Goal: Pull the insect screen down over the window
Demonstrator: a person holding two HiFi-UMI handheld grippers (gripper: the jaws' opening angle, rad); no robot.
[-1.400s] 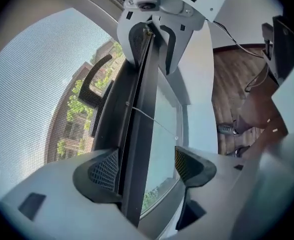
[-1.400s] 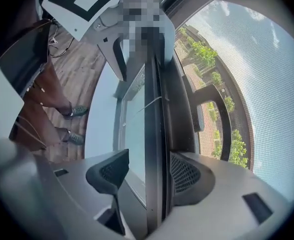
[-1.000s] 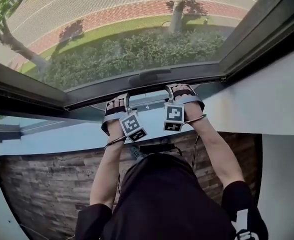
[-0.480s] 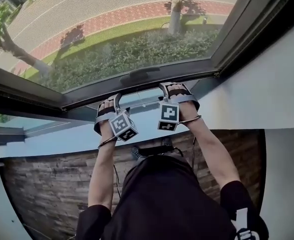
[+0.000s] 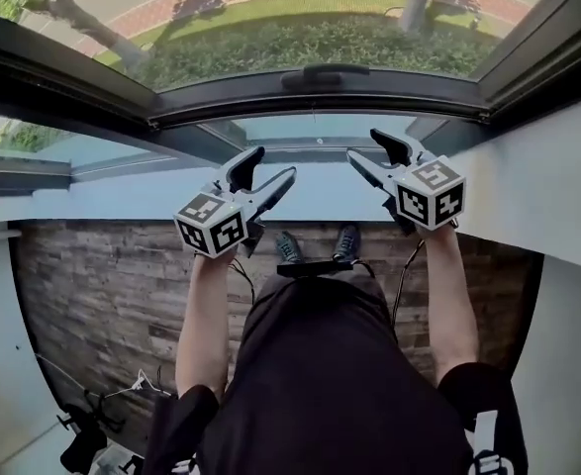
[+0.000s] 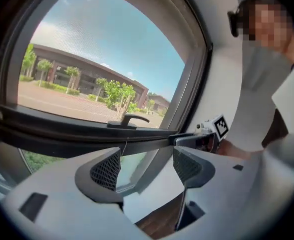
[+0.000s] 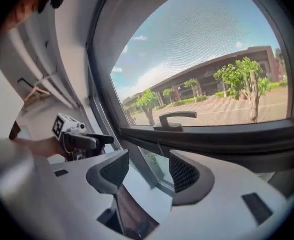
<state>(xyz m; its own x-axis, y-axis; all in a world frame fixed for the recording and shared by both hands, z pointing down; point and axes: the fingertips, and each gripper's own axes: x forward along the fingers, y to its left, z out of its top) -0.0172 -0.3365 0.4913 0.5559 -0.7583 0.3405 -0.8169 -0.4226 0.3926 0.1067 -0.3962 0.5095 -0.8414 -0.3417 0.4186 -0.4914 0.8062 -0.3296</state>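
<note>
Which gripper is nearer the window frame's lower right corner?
Right. The right gripper hangs just left of the frame corner; the left gripper, its empty jaws having just been closing, is farther left.

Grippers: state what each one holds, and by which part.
Nothing is held. The left gripper has just been closing its jaws with nothing between them; the right gripper has jaws apart, empty.

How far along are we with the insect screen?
Looks done: the mesh insect screen covers the window, its dark bottom bar down at the bottom. In hand: nothing; the left gripper, whose fingers have just been closing, and the right gripper are open, empty, off the bar. Left: maybe seating the bar; I cannot tell whether it latched.
</note>
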